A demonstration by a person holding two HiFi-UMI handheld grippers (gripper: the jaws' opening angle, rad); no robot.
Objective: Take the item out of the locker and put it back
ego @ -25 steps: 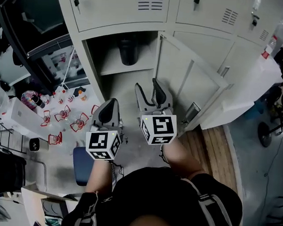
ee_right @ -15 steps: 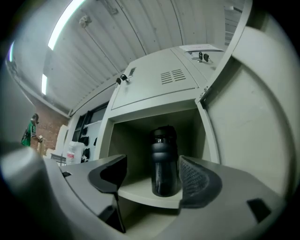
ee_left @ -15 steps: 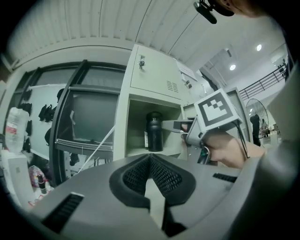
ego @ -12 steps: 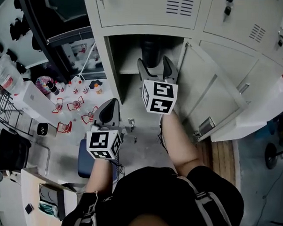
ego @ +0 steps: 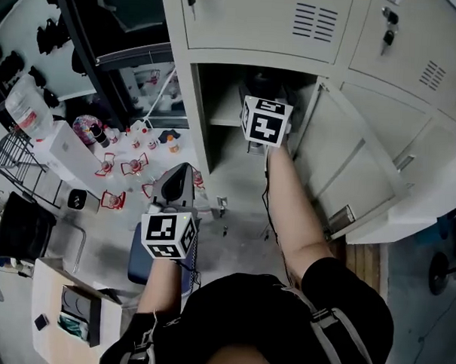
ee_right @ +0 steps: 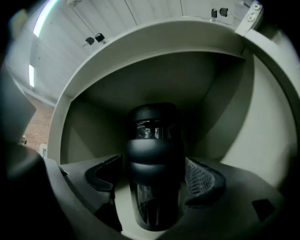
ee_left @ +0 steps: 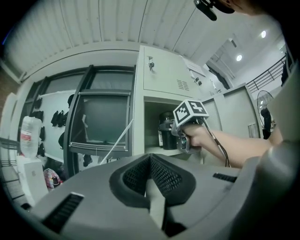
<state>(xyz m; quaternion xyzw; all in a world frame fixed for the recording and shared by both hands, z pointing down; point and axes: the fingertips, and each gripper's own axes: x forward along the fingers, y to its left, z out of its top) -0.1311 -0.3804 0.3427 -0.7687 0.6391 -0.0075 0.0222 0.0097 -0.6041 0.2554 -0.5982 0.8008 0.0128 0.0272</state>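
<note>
No text, brand or number reads clearly anywhere. The dark bottle in the locker has a pale label strip down its side, print too small to make out. The big clear jug has a red label, also illegible, and the white box shows a small dark mark too blurred to identify.
</note>
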